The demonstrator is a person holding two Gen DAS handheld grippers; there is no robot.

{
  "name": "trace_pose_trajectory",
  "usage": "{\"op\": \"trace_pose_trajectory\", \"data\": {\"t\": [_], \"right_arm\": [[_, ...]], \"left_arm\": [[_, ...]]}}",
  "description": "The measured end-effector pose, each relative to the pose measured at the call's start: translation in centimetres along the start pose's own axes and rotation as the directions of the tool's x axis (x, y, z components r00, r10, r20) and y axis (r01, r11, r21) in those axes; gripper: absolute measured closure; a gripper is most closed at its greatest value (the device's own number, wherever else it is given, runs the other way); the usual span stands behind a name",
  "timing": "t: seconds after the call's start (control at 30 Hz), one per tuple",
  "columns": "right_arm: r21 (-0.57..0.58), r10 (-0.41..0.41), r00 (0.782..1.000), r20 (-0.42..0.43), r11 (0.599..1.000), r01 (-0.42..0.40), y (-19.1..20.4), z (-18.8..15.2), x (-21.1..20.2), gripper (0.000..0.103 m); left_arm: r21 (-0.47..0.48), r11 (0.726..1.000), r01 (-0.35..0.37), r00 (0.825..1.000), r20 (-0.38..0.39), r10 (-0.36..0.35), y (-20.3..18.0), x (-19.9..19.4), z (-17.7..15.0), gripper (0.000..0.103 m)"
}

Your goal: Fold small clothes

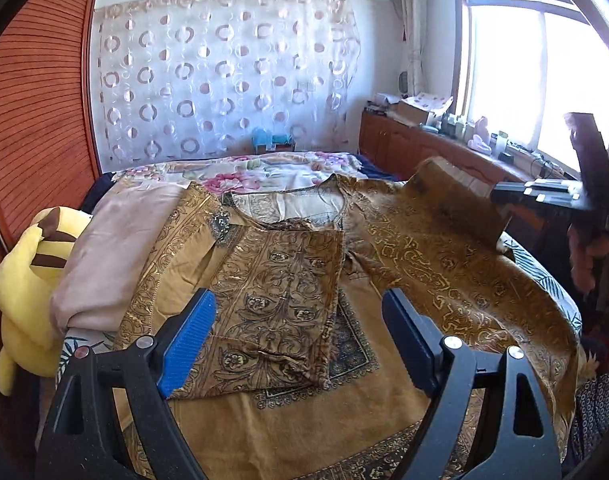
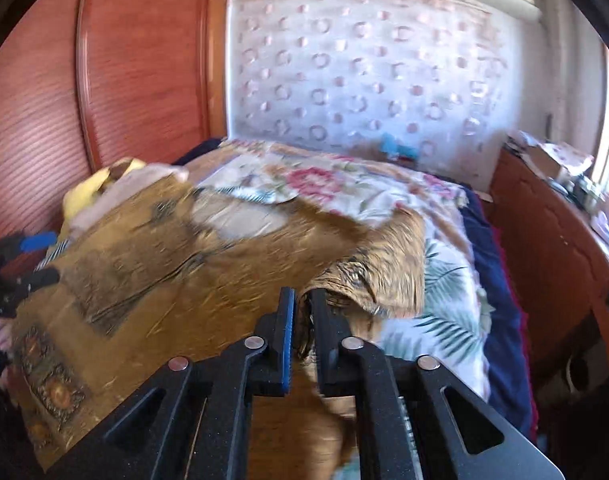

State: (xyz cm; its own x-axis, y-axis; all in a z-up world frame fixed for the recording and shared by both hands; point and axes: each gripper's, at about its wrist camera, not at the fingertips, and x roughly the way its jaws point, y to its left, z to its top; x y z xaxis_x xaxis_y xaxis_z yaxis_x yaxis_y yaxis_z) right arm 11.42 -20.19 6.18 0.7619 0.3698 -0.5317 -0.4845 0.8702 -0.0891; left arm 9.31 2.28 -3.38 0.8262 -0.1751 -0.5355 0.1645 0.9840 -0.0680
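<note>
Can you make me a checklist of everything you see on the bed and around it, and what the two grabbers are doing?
Surface: bed with a flowery cover.
Job's things: golden patterned top spread out, left sleeve folded across its chest, right sleeve lifted.
Clutter: yellow plush toy, pink pillow.
Grippers: left gripper open above the top, holding nothing; right gripper shut on the right sleeve.
Cables: nothing seen on the bed.
Surroundings: wooden headboard, circle-print curtain, bright window, cluttered cabinet.

ochre patterned blouse [image 1: 288, 280], floral bedspread [image 1: 264, 176]
</note>
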Motion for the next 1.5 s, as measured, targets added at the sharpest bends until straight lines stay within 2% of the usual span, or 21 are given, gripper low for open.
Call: {"op": "trace_pose_trajectory", "data": {"t": [0.13, 0.17, 0.3, 0.37, 0.5, 0.67, 0.93, 1.03, 1.3, 1.43, 1.5], "right_arm": [[-0.016, 0.022, 0.999, -0.027, 1.0, -0.023, 0.9, -1.1, 0.1, 0.064], [-0.015, 0.017, 0.999, -0.036, 1.0, -0.018, 0.5, -1.0, 0.4, 0.063], [0.027, -0.013, 0.997, -0.08, 1.0, 0.015, -1.3, -0.7, 2.8, 0.063], [0.061, -0.021, 0.994, -0.103, 0.998, 0.027, -1.7, -0.3, 2.6, 0.063], [0.144, 0.011, 0.989, -0.145, 0.989, 0.01, -2.7, 0.8, 4.9, 0.063], [0.232, 0.044, 0.981, -0.191, 0.973, 0.001, -3.4, 2.3, 8.3, 0.063], [0.366, 0.133, 0.963, -0.236, 0.93, -0.038, -4.4, 4.7, 13.0, 0.063], [0.363, 0.159, 0.948, -0.275, 0.93, -0.05, -4.2, 5.0, 14.6, 0.063], [0.229, 0.202, 0.951, -0.232, 0.962, -0.148, -0.2, 7.4, 14.6, 0.066], [0.138, 0.149, 0.965, -0.215, 0.983, -0.121, 1.2, 7.5, 13.5, 0.065], [0.096, 0.098, 0.975, -0.2, 0.992, -0.08, 1.3, 7.3, 12.9, 0.065]], "left_arm": [[-0.009, 1.0, 0.022, 0.999, -0.027, -0.023, -0.1, 0.3, -0.3, 0.017], [-0.018, 0.999, 0.045, 0.998, -0.034, -0.045, -0.2, 0.3, -0.4, 0.017], [-0.049, 0.991, 0.124, 0.99, -0.056, -0.126, -0.5, 0.2, -0.7, 0.017], [-0.035, 0.99, 0.137, 0.989, -0.058, -0.139, -1.0, 0.2, -0.9, 0.017], [0.002, 0.994, 0.113, 0.992, -0.06, -0.113, -1.8, 0.3, -1.1, 0.017], [0.0, 0.995, 0.097, 0.994, -0.055, -0.096, -1.7, 0.3, -1.0, 0.017], [0.017, 0.997, 0.069, 0.997, -0.041, -0.068, -1.7, -0.4, -1.0, 0.017], [0.02, 0.997, 0.068, 0.997, -0.038, -0.067, -1.6, -0.5, -1.0, 0.017], [0.008, 0.998, 0.062, 0.997, -0.042, -0.062, -1.3, -0.4, -1.2, 0.017], [-0.005, 0.998, 0.062, 0.997, -0.042, -0.062, -0.8, -0.3, -1.2, 0.017], [-0.004, 0.998, 0.061, 0.997, -0.044, -0.062, -0.3, -0.1, -1.1, 0.017]]}}
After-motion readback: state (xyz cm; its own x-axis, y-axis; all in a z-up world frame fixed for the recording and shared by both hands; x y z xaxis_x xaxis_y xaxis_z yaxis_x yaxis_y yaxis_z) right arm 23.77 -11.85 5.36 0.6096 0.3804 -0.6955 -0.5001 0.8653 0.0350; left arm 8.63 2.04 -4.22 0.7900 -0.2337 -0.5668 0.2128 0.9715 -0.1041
